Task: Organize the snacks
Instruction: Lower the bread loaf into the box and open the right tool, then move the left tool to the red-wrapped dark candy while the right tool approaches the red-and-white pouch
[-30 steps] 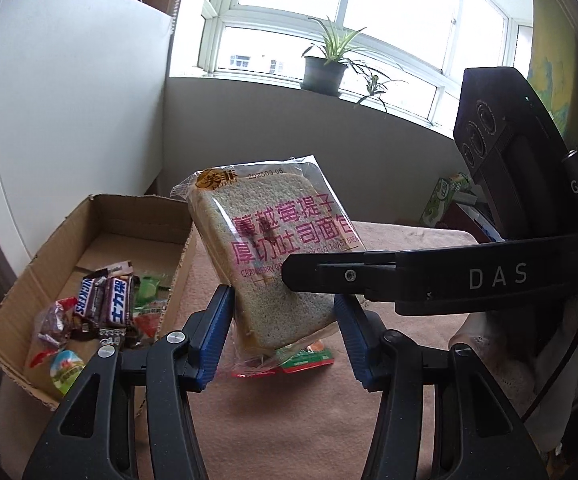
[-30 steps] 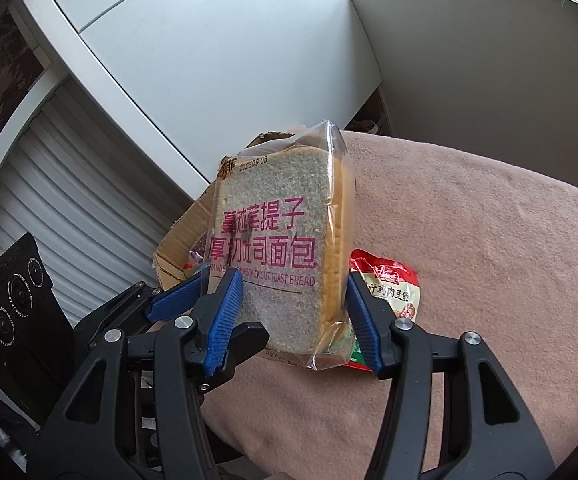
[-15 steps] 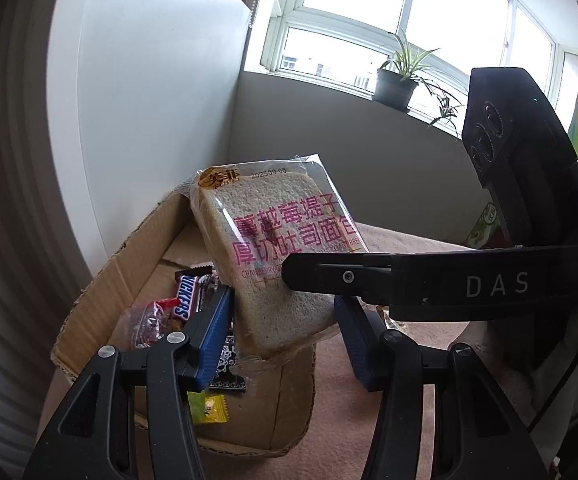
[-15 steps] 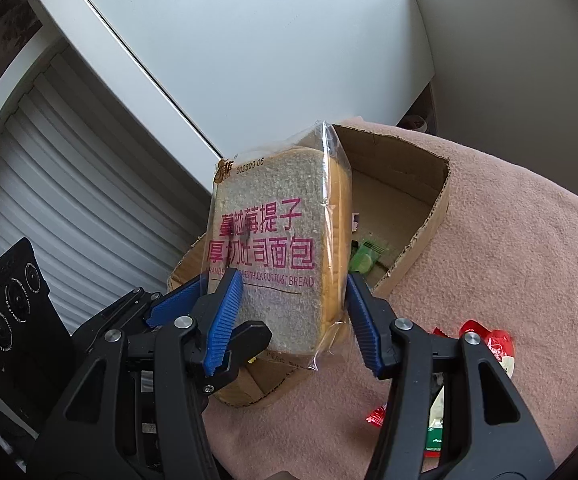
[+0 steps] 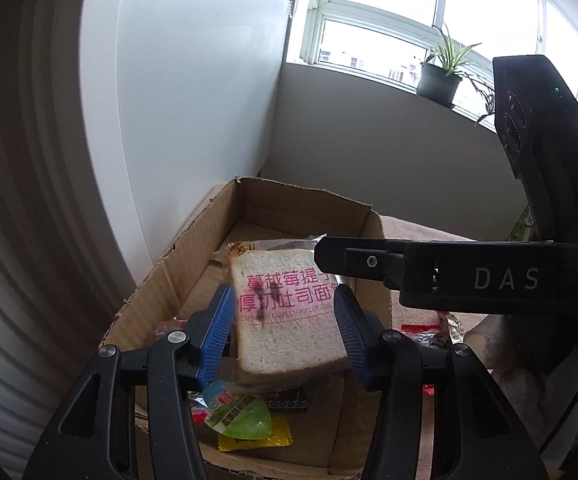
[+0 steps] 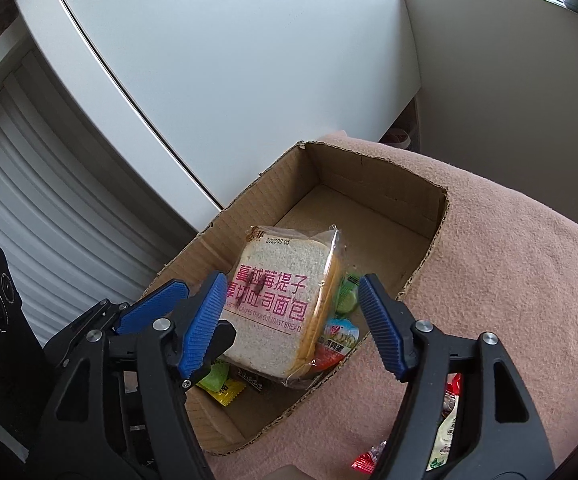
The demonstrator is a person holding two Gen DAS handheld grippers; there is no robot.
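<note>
A wrapped toast bread slice with pink lettering point(image 5: 289, 320) point(image 6: 285, 308) lies in the open cardboard box point(image 5: 305, 204) point(image 6: 373, 168), resting tilted on the small snacks there. My left gripper point(image 5: 283, 334) is open above the box, its blue pads either side of the bread and apart from it. My right gripper point(image 6: 293, 324) is open too, with wide gaps to the bread. The right gripper's body crosses the left wrist view point(image 5: 469, 276).
A green jelly cup point(image 5: 241, 418), a yellow candy point(image 6: 227, 390) and other small snacks lie in the box's near end. More wrapped snacks point(image 6: 445, 436) lie on the pink cloth point(image 6: 509, 264) right of the box. A white cabinet stands behind.
Both grippers carried the bread left over the box, lowered it and opened. The bread now lies in the box, free of both grippers.
</note>
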